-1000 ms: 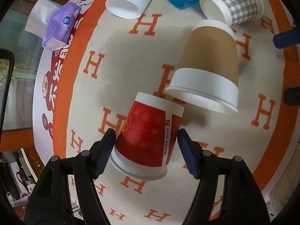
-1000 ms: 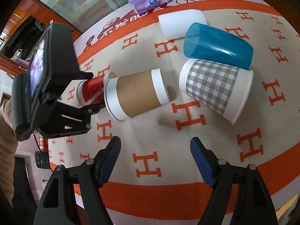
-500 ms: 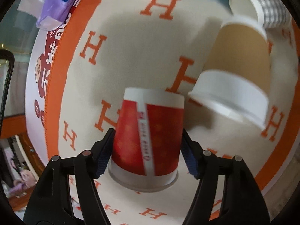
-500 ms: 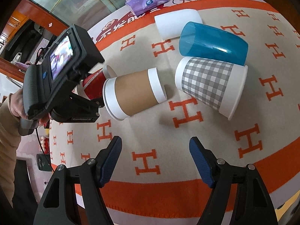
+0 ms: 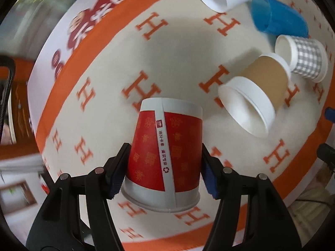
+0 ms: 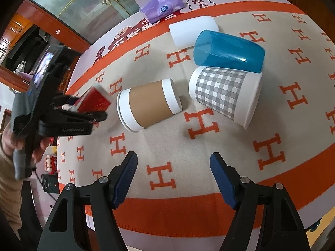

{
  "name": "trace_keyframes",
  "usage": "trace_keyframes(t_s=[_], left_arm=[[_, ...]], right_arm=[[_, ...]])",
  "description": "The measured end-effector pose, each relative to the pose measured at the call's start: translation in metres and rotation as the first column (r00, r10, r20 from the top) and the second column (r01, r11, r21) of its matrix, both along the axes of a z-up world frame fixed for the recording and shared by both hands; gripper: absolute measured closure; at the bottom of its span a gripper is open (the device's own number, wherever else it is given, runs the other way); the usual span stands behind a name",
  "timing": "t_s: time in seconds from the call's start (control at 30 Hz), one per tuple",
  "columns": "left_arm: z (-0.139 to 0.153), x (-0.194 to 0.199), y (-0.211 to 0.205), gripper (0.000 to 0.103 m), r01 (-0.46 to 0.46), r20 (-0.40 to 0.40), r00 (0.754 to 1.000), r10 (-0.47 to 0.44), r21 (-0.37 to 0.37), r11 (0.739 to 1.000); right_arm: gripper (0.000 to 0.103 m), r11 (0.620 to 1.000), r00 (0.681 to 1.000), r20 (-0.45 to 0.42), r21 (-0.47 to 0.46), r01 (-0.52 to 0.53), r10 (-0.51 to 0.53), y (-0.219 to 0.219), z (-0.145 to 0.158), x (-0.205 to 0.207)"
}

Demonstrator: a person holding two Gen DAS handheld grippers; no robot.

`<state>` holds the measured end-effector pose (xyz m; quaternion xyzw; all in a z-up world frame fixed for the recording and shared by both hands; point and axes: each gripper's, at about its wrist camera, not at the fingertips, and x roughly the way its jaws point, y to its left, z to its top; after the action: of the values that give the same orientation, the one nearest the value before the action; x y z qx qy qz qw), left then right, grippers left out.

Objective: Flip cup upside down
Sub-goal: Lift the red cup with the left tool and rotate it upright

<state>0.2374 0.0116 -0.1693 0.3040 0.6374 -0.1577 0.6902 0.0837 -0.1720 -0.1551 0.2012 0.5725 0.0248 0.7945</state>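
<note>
My left gripper [image 5: 165,167] is shut on a red paper cup [image 5: 167,152] with white bands, held above the cloth with its wide rim toward me and its base pointing away. In the right wrist view the red cup [image 6: 94,101] shows blurred at the left, in the left gripper's fingers. My right gripper [image 6: 173,179] is open and empty, low over the cloth near its front orange border. A brown paper cup [image 6: 146,106] lies on its side just right of the red cup.
On the beige and orange H-pattern cloth [image 6: 167,146] lie a grey checked cup [image 6: 224,96], a blue plastic cup [image 6: 228,51] and a white cup [image 6: 192,30], all on their sides. A purple tissue pack [image 6: 161,8] sits at the far edge.
My left gripper closed on the red cup, lifted it off the cloth and swung it leftward, away from the brown cup. My right gripper stayed open and almost still.
</note>
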Motion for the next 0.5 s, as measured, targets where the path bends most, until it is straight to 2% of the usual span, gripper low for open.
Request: trace_keyframes(t_s=[0.13,0.23,0.37,0.5], left_arm=[[0.022,-0.031,0.009,0.043,-0.116,-0.007,0.993,0.116,-0.084,0.99],[0.032,-0.059,0.011,0.043,-0.203,-0.04,0.979,0.199,-0.155,0.967],[0.035,-0.099,0.004,0.043,-0.287,-0.077,0.958,0.276,-0.262,0.921],[0.018,-0.123,-0.007,0.043,-0.391,-0.151,0.92,0.361,-0.34,0.855]], right_arm=[[0.03,1.0,1.0,0.005,-0.007,-0.001,0.001,-0.003,0.004,-0.009],[0.03,1.0,1.0,0.0,-0.013,0.002,-0.002,-0.007,0.004,-0.016],[0.03,1.0,1.0,-0.006,-0.024,0.012,-0.012,-0.014,0.003,-0.028],[0.03,0.999,1.0,-0.017,-0.038,0.024,-0.025,-0.024,-0.003,-0.039]])
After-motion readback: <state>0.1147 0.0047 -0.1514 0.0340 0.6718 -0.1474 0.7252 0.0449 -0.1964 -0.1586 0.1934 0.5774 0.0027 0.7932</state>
